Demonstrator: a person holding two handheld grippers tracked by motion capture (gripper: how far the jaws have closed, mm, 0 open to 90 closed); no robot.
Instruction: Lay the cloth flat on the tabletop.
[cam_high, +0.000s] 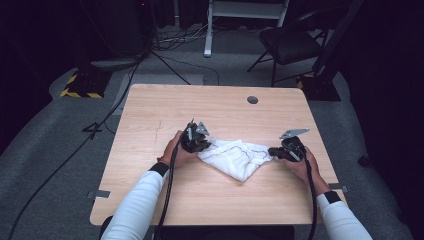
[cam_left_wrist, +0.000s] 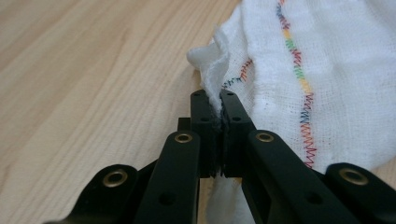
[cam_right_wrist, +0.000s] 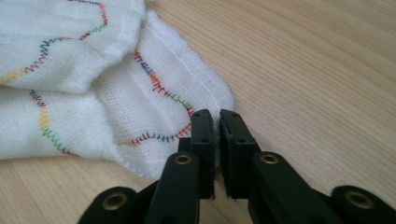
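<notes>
- Here, the left gripper (cam_left_wrist: 219, 105) is seen clamped on a pinched-up edge of the white muslin cloth (cam_left_wrist: 327, 70), the fabric rising out from between its closed jaws.
- Opposite, the right gripper (cam_right_wrist: 217, 121) is held with jaws drawn together at the cloth's rounded corner; whether the hem is actually caught there cannot be told, as a thin gap is visible between the tips.
- From the high view, the cloth (cam_high: 235, 156) is shown crumpled at the middle of the wooden table (cam_high: 150, 105), stretched between the left gripper (cam_high: 199, 142) and the right gripper (cam_high: 276, 151).
- Its long axis is laid across the table from one gripper to the other, so any spreading is judged to depend on the two ends being drawn outward, apart.
</notes>
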